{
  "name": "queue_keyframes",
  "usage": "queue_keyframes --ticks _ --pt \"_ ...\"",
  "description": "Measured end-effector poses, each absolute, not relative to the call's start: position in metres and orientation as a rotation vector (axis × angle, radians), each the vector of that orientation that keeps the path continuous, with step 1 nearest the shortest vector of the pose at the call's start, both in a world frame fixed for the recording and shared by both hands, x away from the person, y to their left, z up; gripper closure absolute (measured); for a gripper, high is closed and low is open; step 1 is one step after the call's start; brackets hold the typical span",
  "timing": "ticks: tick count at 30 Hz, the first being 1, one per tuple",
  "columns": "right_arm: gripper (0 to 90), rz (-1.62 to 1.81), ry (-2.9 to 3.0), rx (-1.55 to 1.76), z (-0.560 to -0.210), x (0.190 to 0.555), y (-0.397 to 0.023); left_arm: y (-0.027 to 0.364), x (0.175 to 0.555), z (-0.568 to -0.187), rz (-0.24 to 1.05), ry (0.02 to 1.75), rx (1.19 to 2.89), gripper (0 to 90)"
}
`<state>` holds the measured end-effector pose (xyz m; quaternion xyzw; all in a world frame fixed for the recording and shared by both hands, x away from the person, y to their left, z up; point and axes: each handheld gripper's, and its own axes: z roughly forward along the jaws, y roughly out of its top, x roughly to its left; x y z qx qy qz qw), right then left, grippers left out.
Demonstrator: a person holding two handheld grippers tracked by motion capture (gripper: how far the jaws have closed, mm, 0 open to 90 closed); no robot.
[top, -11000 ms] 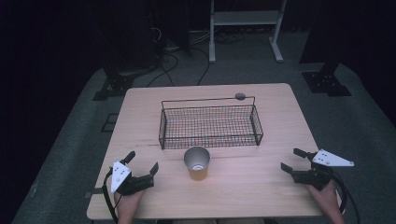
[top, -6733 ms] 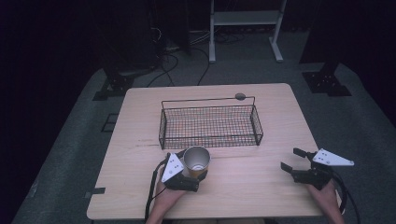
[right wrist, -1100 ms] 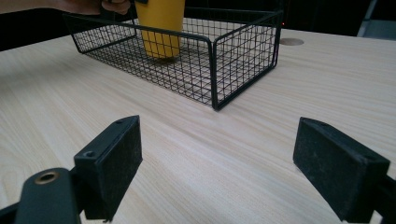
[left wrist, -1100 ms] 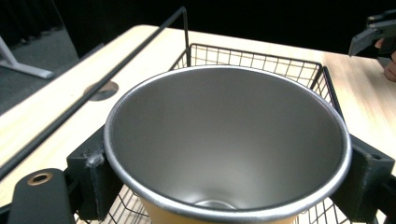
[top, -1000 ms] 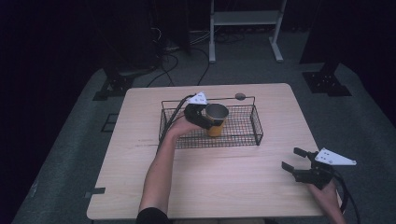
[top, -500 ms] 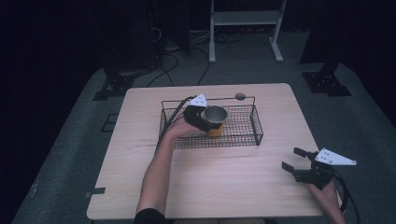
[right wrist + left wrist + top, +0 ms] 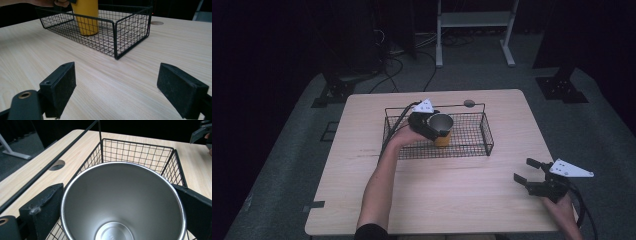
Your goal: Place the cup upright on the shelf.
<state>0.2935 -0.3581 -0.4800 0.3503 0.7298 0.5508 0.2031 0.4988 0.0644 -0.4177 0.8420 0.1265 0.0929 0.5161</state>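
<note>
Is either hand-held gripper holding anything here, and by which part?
The left hand-held gripper holds the cup by its upper wall near the rim, one jaw on each side, inside the basket. The right hand-held gripper is open and holds nothing.

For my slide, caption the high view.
Left tool holds a yellow cup in the wire basket; right tool rests open.

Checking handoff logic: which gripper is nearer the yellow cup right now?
Left. The left gripper is shut on the yellow cup inside the wire basket. The right gripper sits open at the table's near right corner, well clear of the basket.
</note>
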Motion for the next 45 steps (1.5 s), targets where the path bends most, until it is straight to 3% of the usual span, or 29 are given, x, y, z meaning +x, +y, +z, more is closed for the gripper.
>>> queue_keyframes --ticks 45 --pt "13.6 1.53 2.038 0.979 -0.48 0.293 -0.357 0.079 0.478 -0.381 0.307 0.27 1.892 0.7"
